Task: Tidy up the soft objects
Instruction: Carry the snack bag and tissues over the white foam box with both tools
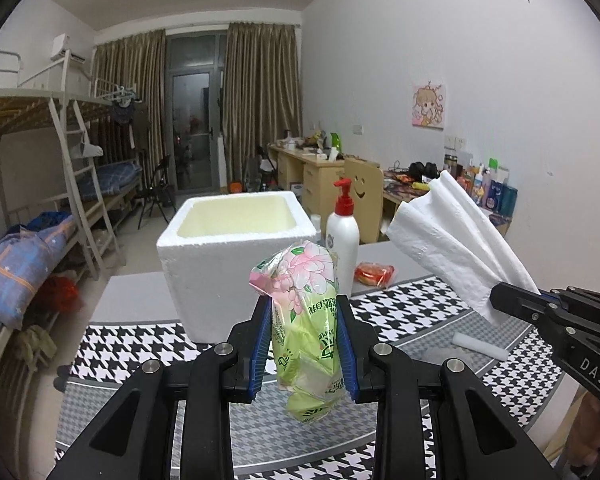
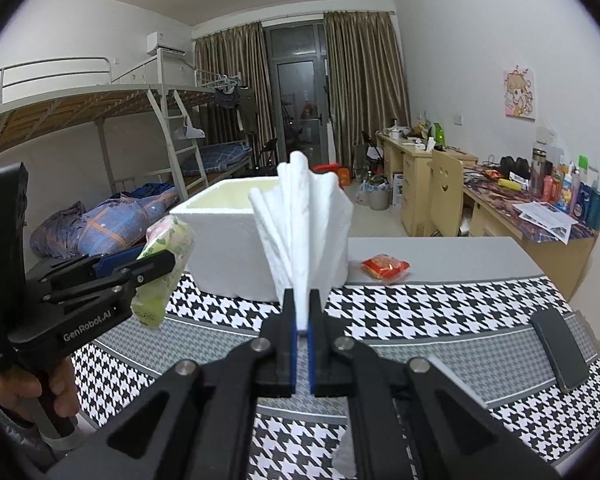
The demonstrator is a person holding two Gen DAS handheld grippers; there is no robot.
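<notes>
Above houndstooth cloth [image 1: 412, 304], tongs [image 1: 303, 344] pinch crinkly tissue pack [image 1: 306, 320]

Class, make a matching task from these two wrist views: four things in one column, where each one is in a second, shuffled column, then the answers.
1. tissue pack
2. white paper towel
3. foam box
4. red snack packet

A. lying on the grey tabletop
B. held in the left claw
C. standing open, nothing visible inside
D. held in the right claw

Pairs: 1-B, 2-D, 3-C, 4-A
</notes>
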